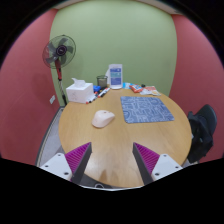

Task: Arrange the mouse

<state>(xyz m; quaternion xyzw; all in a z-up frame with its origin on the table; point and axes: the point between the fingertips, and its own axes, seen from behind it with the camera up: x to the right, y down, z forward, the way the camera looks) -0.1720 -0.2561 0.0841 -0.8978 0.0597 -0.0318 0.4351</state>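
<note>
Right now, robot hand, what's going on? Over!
Gripper open, holding nothing, over the near edge of the round wooden table. Beige computer mouse lies well ahead of the fingers, left of the patterned blue mouse mat. Path clear.

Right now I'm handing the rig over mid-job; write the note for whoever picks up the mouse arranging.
Gripper: open, empty, held above the near edge of the round wooden table.
Mouse: pale, lying on bare wood well beyond the fingers, to the left of the patterned mouse pad and apart from it.
Behind them, at the far edge: a tissue box, a white jug-like container and small clutter.
Done: nothing visible; the mouse is untouched.
Left: reach forward, grasp the mouse and set it in place, probably on the mouse pad.
</note>
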